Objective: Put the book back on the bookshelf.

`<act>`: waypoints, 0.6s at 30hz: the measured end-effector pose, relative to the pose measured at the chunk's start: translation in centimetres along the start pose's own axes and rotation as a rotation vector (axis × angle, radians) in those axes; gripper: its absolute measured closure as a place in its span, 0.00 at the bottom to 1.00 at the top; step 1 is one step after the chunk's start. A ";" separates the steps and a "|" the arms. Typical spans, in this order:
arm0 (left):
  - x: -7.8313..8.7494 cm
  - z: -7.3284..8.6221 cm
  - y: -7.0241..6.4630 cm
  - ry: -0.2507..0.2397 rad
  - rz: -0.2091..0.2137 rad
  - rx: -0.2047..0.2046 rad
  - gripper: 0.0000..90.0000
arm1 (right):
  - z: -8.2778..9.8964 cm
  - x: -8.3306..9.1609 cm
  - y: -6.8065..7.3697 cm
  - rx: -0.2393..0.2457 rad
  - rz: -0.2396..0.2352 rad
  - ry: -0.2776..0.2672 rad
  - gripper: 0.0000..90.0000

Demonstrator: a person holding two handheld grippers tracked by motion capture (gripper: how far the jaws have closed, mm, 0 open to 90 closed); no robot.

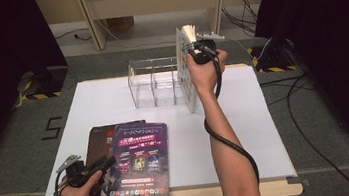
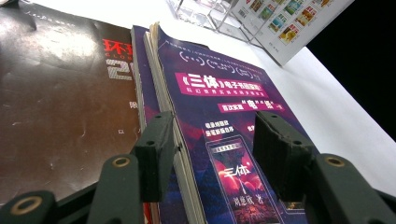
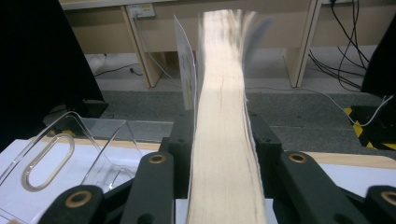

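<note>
A thick white-covered book (image 1: 187, 76) stands upright on the table at the right end of a clear acrylic rack (image 1: 153, 83). My right gripper (image 1: 191, 48) holds its top edge. In the right gripper view the pale page block (image 3: 224, 154) lies between the jaws of the right gripper (image 3: 222, 135), with both pads against it and the front cover splayed off to the left. At the near left, my left gripper (image 1: 104, 163) is open at the edge of a purple magazine (image 1: 139, 157). In the left gripper view the jaws of the left gripper (image 2: 217, 140) straddle that magazine's (image 2: 219, 93) edge with a wide gap.
A dark brown magazine (image 1: 98, 140) lies under and to the left of the purple one. The white sheet (image 1: 245, 119) covers the tabletop. The rack (image 3: 70, 144) has several upright dividers. Cables and black curtains lie beyond the table's far edge.
</note>
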State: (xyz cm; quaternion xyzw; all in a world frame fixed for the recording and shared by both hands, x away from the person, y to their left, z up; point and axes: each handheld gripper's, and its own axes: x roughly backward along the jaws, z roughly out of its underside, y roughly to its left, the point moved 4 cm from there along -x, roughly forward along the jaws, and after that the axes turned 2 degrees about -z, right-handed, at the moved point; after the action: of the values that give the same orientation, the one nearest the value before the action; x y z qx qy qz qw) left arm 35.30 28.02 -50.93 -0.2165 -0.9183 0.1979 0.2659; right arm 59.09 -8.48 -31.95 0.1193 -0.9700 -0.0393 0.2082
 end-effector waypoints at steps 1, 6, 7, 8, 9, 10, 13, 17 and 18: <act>0.0 0.0 0.0 0.000 0.001 0.000 0.53 | 0.0 0.1 0.0 0.005 0.002 0.002 0.75; -0.1 0.0 -0.1 0.001 0.000 -0.003 0.53 | 0.1 0.4 -0.3 -0.001 -0.009 0.008 0.74; -0.1 0.0 -0.1 0.001 -0.001 -0.003 0.53 | 0.1 0.5 -0.3 -0.002 -0.010 0.003 0.73; -0.1 0.0 -0.1 0.001 0.000 -0.003 0.53 | 0.1 0.6 -0.3 0.002 -0.008 0.001 0.73; -0.1 0.0 -0.1 0.001 0.000 -0.004 0.53 | 0.1 0.7 -0.3 -0.001 -0.011 0.000 0.73; -0.1 0.0 -0.2 0.001 0.000 -0.005 0.53 | 0.1 0.8 -0.3 -0.001 -0.011 -0.002 0.73; -0.1 0.0 -0.2 0.001 0.000 -0.005 0.53 | 0.1 1.0 -0.3 0.001 -0.014 -0.003 0.73; -0.1 0.0 -0.2 0.002 0.000 -0.007 0.53 | 0.2 1.6 -0.2 0.000 -0.020 -0.005 0.71; -0.1 0.0 -0.2 0.002 0.000 -0.007 0.53 | 0.3 1.8 -0.2 0.004 -0.019 -0.006 0.71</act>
State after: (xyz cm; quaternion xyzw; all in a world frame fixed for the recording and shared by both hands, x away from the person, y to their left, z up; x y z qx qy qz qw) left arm 35.30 27.81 -50.92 -0.2179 -0.9187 0.1942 0.2661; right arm 57.40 -9.12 -31.54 0.1288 -0.9695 -0.0398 0.2049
